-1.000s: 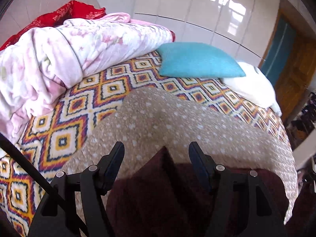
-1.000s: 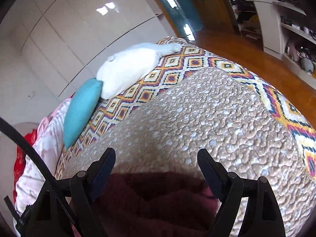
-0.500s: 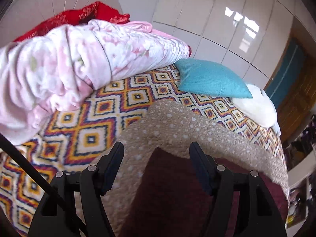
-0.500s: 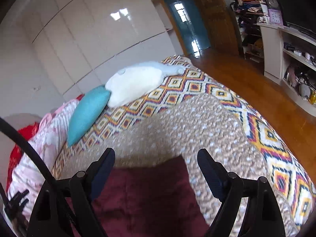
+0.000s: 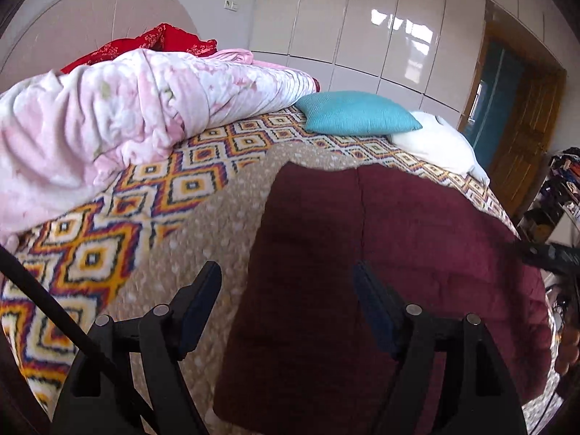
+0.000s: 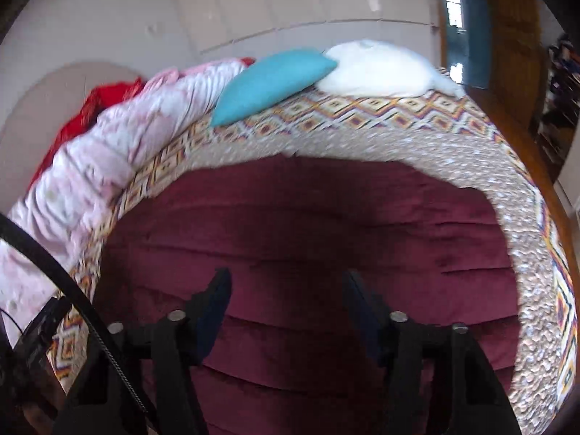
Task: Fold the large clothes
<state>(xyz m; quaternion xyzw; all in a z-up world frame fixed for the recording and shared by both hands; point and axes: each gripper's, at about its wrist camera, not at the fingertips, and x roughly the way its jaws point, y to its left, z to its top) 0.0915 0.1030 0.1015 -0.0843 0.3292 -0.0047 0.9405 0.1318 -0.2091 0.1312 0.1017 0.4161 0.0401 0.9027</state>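
A large dark maroon garment [image 5: 417,253] lies spread flat on a beige speckled blanket [image 5: 217,224] on the bed; it also fills the right wrist view [image 6: 308,224], with horizontal creases. My left gripper [image 5: 288,290] is open and empty above the garment's left edge. My right gripper [image 6: 286,295] is open and empty above the garment's near part. Neither touches the cloth.
A patterned bedspread [image 5: 108,239] covers the bed. A pink floral quilt [image 5: 108,123] with red cloth [image 5: 152,41] behind it lies at the left. A teal pillow [image 5: 355,114] and a white pillow [image 5: 438,146] lie at the far side. White wardrobe doors [image 5: 362,18] stand behind, shelves [image 5: 558,188] at the right.
Both grippers have pulled back and risen from the bed. Much more of the maroon garment shows now, spread out flat. Both grippers stay open.
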